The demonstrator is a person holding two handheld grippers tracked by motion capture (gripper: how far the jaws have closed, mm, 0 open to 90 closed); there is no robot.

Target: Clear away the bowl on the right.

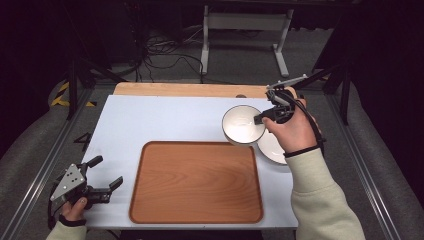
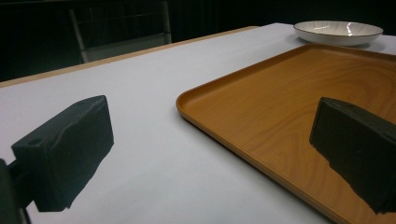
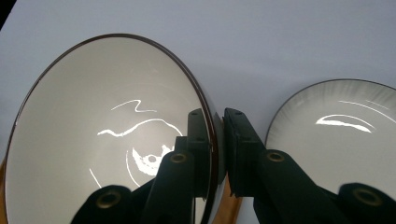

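Note:
A white bowl (image 1: 242, 125) with a dark rim hangs above the table near the tray's far right corner, and my right gripper (image 1: 261, 119) is shut on its rim. In the right gripper view one jaw sits inside the bowl (image 3: 107, 135) and the other outside, pinching the rim. Beside it a white plate (image 1: 272, 147) lies flat on the table; the plate (image 3: 336, 135) shows to the right of the jaws. A wooden tray (image 1: 196, 181) lies at the table's front middle. My left gripper (image 1: 105, 175) stands open at the front left, off the tray's (image 2: 280, 107) left edge, holding nothing.
The white table top (image 1: 150, 120) has free room at the left and back. A wooden strip (image 1: 190, 89) runs along its far edge. The white plate (image 2: 338, 31) lies beyond the tray's far corner in the left gripper view. Dark floor and cables lie behind the table.

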